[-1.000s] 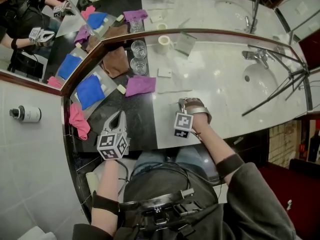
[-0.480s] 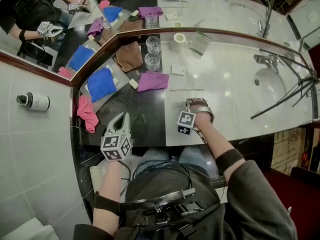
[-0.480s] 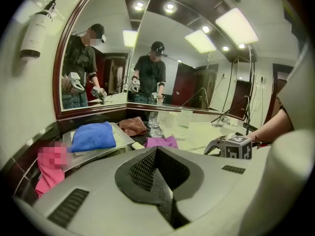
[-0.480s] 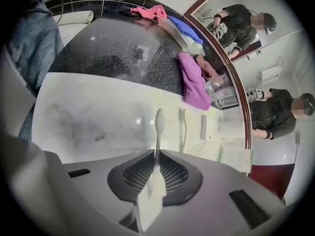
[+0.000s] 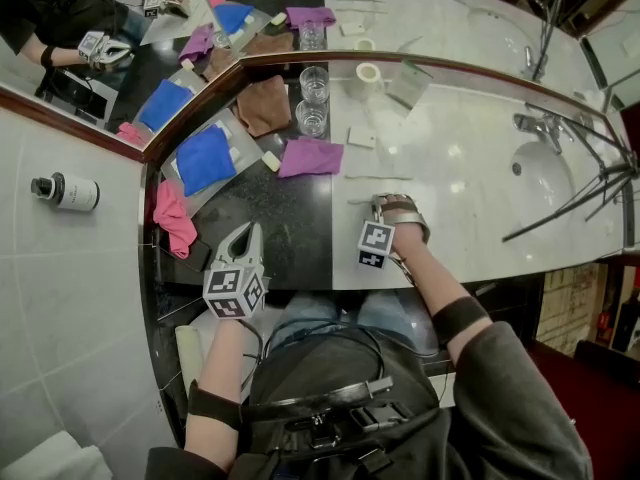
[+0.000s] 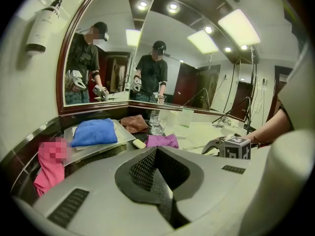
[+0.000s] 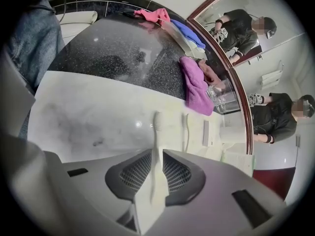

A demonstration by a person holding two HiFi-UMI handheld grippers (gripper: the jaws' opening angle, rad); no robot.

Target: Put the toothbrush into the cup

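Note:
A white toothbrush point(image 7: 156, 132) lies on the pale counter, its handle between the jaws of my right gripper point(image 7: 157, 154). The jaws have just been opening and the pads stand off the handle. In the head view the right gripper point(image 5: 383, 204) points steeply down at the counter, with the toothbrush point(image 5: 358, 202) poking out to its left. Two clear glass cups point(image 5: 312, 118) stand at the back by the mirror, one behind the other. My left gripper point(image 5: 247, 234) is shut and empty over the dark counter's front edge.
A second white toothbrush point(image 5: 378, 177) lies just beyond the first. A purple cloth point(image 5: 309, 156), a brown cloth point(image 5: 263, 106), a tray point(image 5: 232, 182) with a blue cloth, a pink cloth point(image 5: 173, 219) and a soap bar point(image 5: 270, 162) sit left. The sink point(image 5: 540, 173) is at the right.
The right gripper has come down a little onto the counter over the toothbrush. The left gripper has shifted slightly and stays shut.

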